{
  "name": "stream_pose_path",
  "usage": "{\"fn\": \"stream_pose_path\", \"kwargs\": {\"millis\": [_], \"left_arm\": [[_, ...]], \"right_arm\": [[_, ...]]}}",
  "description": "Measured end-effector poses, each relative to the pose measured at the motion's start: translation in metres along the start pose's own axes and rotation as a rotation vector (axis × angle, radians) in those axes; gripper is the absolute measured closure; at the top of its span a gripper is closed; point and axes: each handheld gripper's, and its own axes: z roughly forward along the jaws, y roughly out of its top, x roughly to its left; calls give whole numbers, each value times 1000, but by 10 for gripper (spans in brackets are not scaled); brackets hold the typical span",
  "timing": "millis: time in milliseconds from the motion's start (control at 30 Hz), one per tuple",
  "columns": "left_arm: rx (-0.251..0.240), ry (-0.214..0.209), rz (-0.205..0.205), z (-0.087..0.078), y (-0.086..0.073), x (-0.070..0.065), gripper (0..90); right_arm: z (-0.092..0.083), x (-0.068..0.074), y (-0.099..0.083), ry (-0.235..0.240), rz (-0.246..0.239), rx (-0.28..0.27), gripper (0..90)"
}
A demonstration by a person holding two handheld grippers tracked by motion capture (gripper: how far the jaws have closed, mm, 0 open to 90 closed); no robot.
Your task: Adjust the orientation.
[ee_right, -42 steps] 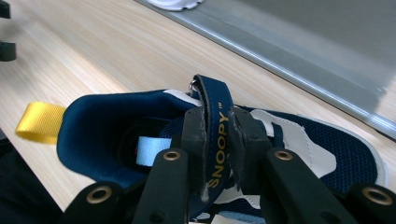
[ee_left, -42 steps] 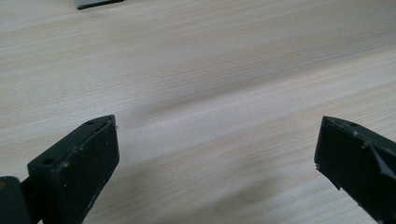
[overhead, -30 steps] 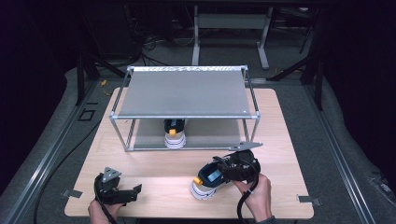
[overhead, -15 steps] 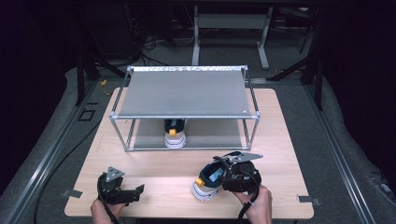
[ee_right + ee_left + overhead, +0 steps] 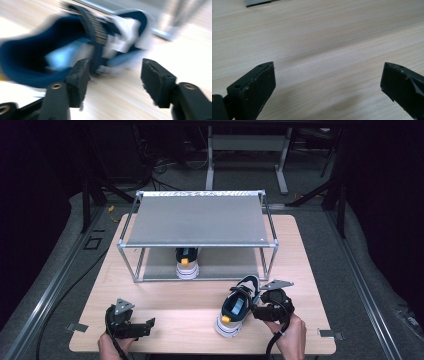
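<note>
Right gripper view: right tool (image 5: 113, 80) gapes empty beside the blue-and-white sneaker (image 5: 237, 306) lying on the wooden tabletop (image 5: 185, 307); a glancing close could shove it; left tool (image 5: 327, 82) is also apart.

Left gripper (image 5: 147, 324) low at near left, jaws wide apart, nothing between. Right gripper (image 5: 255, 309) at near right, jaws just opened, parted, gripping nothing; right hand (image 5: 290, 332) behind it.

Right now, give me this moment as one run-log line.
right gripper: open beside blue-and-white sneaker, jaws just opened, nothing between | left gripper: open, idle over wooden table | second sneaker: on metal rack lower shelf
</note>
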Motion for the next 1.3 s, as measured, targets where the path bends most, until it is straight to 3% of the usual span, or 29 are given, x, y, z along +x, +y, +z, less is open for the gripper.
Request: {"fn": "stream_pose_path", "kwargs": {"millis": [33, 167, 200, 333, 500, 667, 833, 1033, 1200, 1267, 1300], "left_arm": [[1, 0, -4, 0, 0, 1, 0], [0, 1, -4, 1, 0, 2, 0], [-7, 1, -17, 1, 0, 2, 0], [-1, 0, -8, 0, 0, 1, 0], [-4, 1, -11, 0, -1, 2, 0], [-1, -4, -15, 1, -1, 3, 0], [-4, -11, -11, 1, 0, 0, 0], [-1, -9, -7, 1, 1, -1, 0], [-2, -3, -4, 0, 0, 1, 0], [-2, -2, -5, 0, 0, 1, 0], [-1, -2, -6, -1, 0, 2, 0]], "right_arm": [[-1, -7, -3, 49, 40, -12, 357], [-6, -4, -4, 70, 45, -31, 317], [-8, 2, -1, 125, 43, -50, 293], [-3, 18, 6, 170, 27, -67, 321], [10, 24, 7, 131, 5, -27, 508], [9, 19, 3, 155, 12, -35, 562], [4, 16, 4, 153, -49, -17, 669], [4, 1, 6, 123, -72, -2, 699], [4, -13, 7, 95, -63, 10, 713], [3, -15, 7, 78, -64, 12, 709], [2, -19, 7, 46, -54, 19, 687]]}}
